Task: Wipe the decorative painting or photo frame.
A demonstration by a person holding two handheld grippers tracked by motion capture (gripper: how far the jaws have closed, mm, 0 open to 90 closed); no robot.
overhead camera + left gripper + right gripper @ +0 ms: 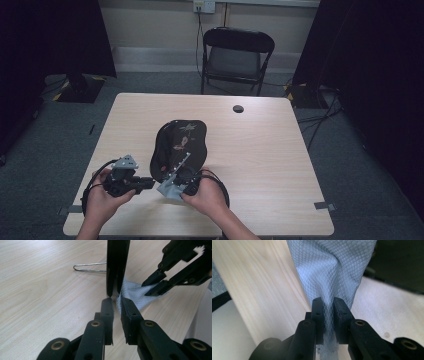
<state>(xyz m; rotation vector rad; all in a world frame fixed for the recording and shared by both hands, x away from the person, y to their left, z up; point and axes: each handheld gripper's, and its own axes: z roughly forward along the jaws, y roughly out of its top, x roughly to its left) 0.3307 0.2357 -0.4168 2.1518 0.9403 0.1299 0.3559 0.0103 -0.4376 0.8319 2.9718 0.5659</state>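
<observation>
Cloth (329,270) sits pinched in the right gripper (325,306) for wiping the upright black tray (177,147), whose edge the left gripper (115,300) fingers clamp steady at lower centre.

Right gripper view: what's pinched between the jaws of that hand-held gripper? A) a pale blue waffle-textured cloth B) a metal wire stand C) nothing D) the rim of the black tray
A: in the right gripper view the right hand-held gripper has both jaws pressed on a bunched fold of the pale blue cloth, which fans out beyond them.
</observation>
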